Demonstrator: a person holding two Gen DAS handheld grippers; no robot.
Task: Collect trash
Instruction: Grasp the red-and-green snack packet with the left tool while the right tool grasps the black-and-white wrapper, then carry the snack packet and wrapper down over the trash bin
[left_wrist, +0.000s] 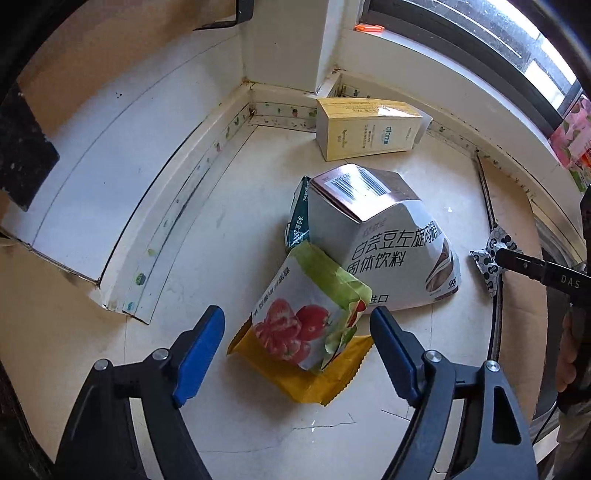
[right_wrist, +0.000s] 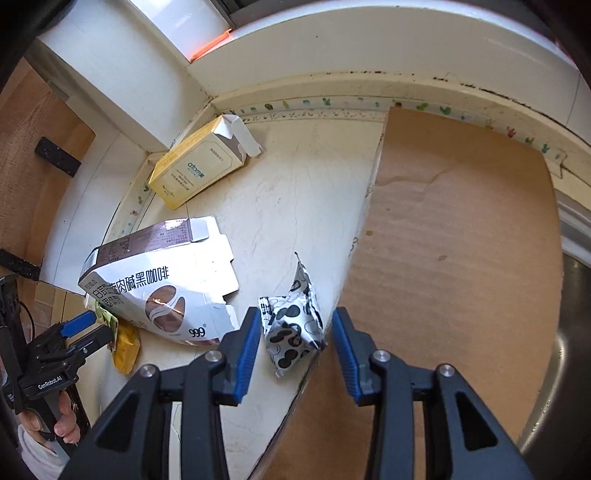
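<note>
A fruit-printed pouch (left_wrist: 306, 314) lies on a yellow wrapper (left_wrist: 295, 380) on the pale floor. My left gripper (left_wrist: 297, 317) is open and straddles the pouch, its blue pads clear of it on both sides. A crushed white carton (left_wrist: 388, 240) leans behind the pouch, with a small teal carton (left_wrist: 299, 218) tucked beside it. A yellow box (left_wrist: 365, 127) lies near the wall corner. A black-and-white spotted wrapper (right_wrist: 291, 325) sits between the blue pads of my right gripper (right_wrist: 295, 317), which is open, with a small gap at the right pad.
A brown cardboard sheet (right_wrist: 461, 240) covers the floor to the right, its edge against the spotted wrapper. A metal vessel (right_wrist: 572, 314) shows at the far right. Skirting and a window sill (left_wrist: 424, 48) close off the back. A white board (left_wrist: 110, 166) leans at the left.
</note>
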